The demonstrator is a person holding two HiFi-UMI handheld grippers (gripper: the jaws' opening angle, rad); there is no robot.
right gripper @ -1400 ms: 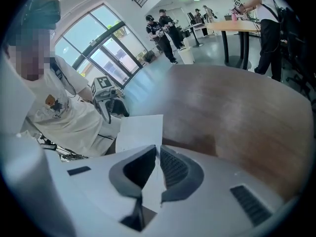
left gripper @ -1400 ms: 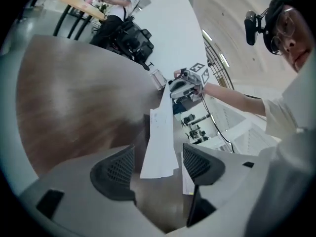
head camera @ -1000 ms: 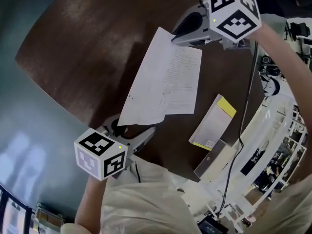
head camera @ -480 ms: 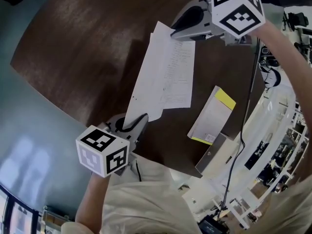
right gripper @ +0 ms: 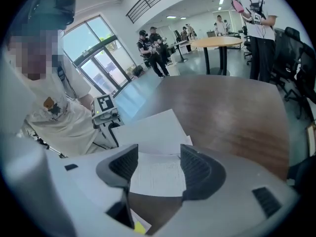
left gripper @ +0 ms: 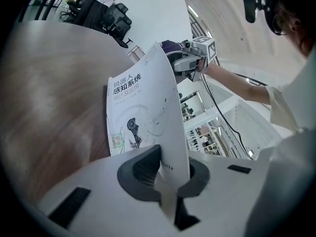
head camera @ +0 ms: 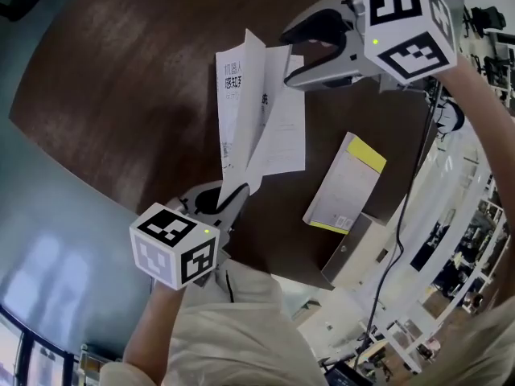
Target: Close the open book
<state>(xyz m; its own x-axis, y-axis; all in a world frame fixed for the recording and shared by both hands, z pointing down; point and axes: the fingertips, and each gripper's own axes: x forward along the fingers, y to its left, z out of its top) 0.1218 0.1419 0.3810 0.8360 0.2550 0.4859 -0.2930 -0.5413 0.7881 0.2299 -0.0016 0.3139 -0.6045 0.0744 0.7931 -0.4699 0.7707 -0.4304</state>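
Note:
A thin white book (head camera: 278, 131) lies on the dark wooden table (head camera: 137, 79), its printed cover (head camera: 235, 107) raised on edge over the pages. My left gripper (head camera: 231, 202) is shut on the near edge of that cover, which stands up between the pads in the left gripper view (left gripper: 148, 107). My right gripper (head camera: 288, 57) hangs over the book's far end. Its jaws have just been opening and now stand wide, nothing pinched; the pages (right gripper: 157, 174) show below and between them.
A white-and-yellow booklet (head camera: 344, 185) lies right of the book, a grey box (head camera: 360, 253) sits by the table's edge, and a black cable (head camera: 405, 199) runs past them. Behind the table stand several people, a round table (right gripper: 222, 42) and office chairs (right gripper: 291, 48).
The left jaws closed on the book's near edge and the cover swung up from flat to standing. The right jaws, earlier shut at the far edge, opened and rose.

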